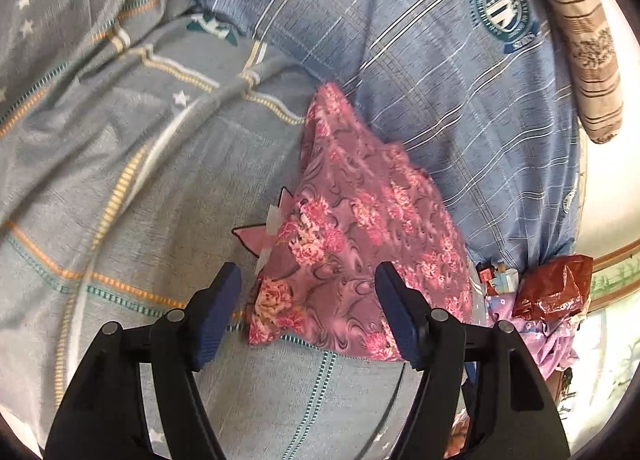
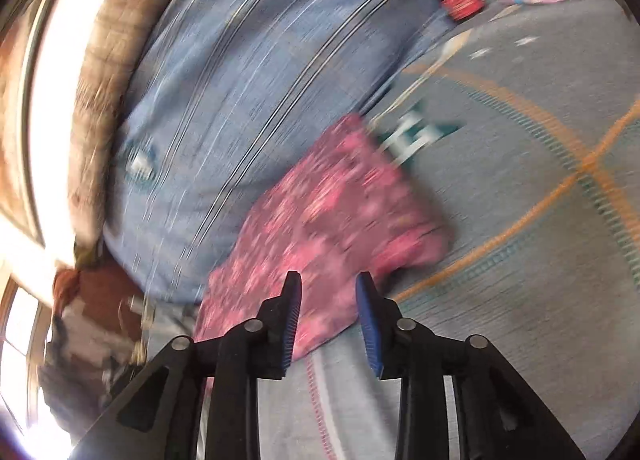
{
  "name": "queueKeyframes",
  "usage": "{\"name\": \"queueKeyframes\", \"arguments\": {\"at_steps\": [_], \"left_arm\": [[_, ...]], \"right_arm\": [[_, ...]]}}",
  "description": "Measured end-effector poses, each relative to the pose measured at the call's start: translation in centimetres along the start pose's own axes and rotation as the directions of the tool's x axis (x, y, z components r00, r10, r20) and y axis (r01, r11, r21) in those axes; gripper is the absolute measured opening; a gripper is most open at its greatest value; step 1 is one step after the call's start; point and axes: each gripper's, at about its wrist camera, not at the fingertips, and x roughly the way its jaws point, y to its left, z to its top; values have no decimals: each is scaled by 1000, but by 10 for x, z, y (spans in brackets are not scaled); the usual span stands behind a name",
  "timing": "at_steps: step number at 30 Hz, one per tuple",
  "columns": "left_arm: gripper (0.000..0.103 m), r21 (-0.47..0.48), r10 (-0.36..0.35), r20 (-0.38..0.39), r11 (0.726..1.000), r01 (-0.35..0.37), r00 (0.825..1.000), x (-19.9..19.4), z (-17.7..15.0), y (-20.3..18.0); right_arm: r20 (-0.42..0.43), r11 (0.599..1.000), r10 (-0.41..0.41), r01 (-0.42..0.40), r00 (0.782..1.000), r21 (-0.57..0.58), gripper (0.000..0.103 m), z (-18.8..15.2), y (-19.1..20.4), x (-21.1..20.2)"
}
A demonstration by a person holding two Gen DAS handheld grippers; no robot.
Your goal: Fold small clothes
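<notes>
A small pink floral garment [image 1: 352, 227] lies folded into a rough wedge on the bed, its thin fabric printed with rose clusters and dark swirls; its pointed end leans against a blue striped pillow [image 1: 420, 59]. A pale pink star-shaped patch with a white tag [image 1: 260, 234] pokes out from under its left edge. In the right wrist view, which is badly blurred, the same garment [image 2: 320, 219] appears as a slanted slab between the pillow [image 2: 240, 79] and the bedsheet [image 2: 520, 219].

The left gripper [image 1: 310, 312] stands wide open and holds nothing; the near hem of the garment lies between its ribbed blue pads [image 1: 218, 316], the right pad in front of the cloth. The right gripper [image 2: 328, 320] is parted more narrowly, also empty, with the garment's near corner just ahead of its left pad.

The grey bedsheet [image 1: 140, 179] is woven cotton with orange and teal stitched lines and white stars. Beyond the pillow lies a brown striped bolster [image 1: 588, 51]. At the pillow's right end sit a crumpled red plastic bag [image 1: 556, 284], a lilac cloth [image 1: 540, 336] and a small red box [image 1: 486, 272].
</notes>
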Motion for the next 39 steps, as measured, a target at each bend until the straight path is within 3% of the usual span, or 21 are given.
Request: {"name": "queueKeyframes", "arguments": {"at_steps": [3, 5, 7, 8, 11, 14, 16, 17, 20, 22, 25, 26, 27, 28, 29, 31, 33, 35, 37, 39], "left_arm": [[69, -23, -19, -23, 1000, 19, 1000, 10, 2, 7], [69, -34, -27, -22, 999, 26, 999, 14, 4, 10], [69, -44, -49, -24, 998, 48, 998, 19, 9, 13], [69, -44, -70, -32, 997, 68, 997, 23, 15, 15], [69, -14, -105, -72, 994, 105, 992, 34, 29, 15], [69, 73, -89, -121, 992, 98, 989, 48, 40, 9], [69, 122, -65, -107, 989, 78, 992, 50, 43, 8], [69, 143, -48, -94, 988, 61, 994, 50, 44, 9], [69, 146, -6, -100, 989, 21, 995, 49, 55, 14], [69, 147, 2, -54, 989, 6, 999, 38, 63, 19], [69, 79, -28, -29, 996, 31, 999, 27, 73, 36], [69, 52, -52, -27, 997, 53, 998, 24, 76, 43], [69, 36, -61, -22, 997, 62, 998, 21, 77, 48], [69, 20, -61, -14, 998, 62, 998, 18, 79, 52], [69, 11, -60, -7, 998, 60, 998, 16, 79, 55], [69, 11, -66, -10, 998, 67, 998, 13, 79, 56], [69, 16, -69, -9, 997, 69, 998, 14, 79, 53], [69, 21, -71, -18, 997, 71, 997, 18, 79, 48], [69, 29, -80, -41, 996, 81, 996, 25, 77, 40], [74, 47, -76, -62, 996, 79, 995, 30, 74, 33]], "right_arm": [[-145, 995, 63, -74, 987, -71, 32, -25, 35, 38], [-258, 982, 78, -118, 963, -145, 36, -47, 68, 71], [-305, 954, 22, -111, 952, -277, 38, -67, 102, 93], [-313, 919, -19, -106, 950, -379, 40, -80, 122, 103], [-332, 767, -116, -127, 936, -629, 48, -121, 177, 132], [-308, 617, -186, -133, 933, -776, 49, -156, 208, 150], [-255, 493, -239, -109, 937, -863, 49, -175, 225, 165], [-217, 407, -273, -92, 937, -909, 49, -188, 232, 174], [-166, 263, -318, -82, 934, -961, 49, -211, 239, 189], [-124, 177, -321, -69, 939, -982, 49, -224, 244, 196], [-23, 17, -324, -18, 946, -1000, 49, -246, 253, 211], [7, -14, -320, 2, 947, -1000, 46, -249, 256, 216], [10, -18, -311, 4, 950, -1000, 39, -249, 258, 219], [-16, 18, -301, -11, 953, -1000, 26, -245, 261, 220], [-51, 98, -291, -23, 955, -995, 7, -233, 266, 221], [-101, 291, -215, -35, 971, -956, 7, -202, 275, 211], [-157, 438, -154, -75, 976, -896, 8, -180, 273, 203], [-228, 483, -174, -119, 958, -868, 8, -182, 264, 212], [-265, 461, -239, -131, 934, -878, 9, -199, 249, 221], [-251, 439, -231, -129, 940, -889, 14, -211, 243, 216]]}}
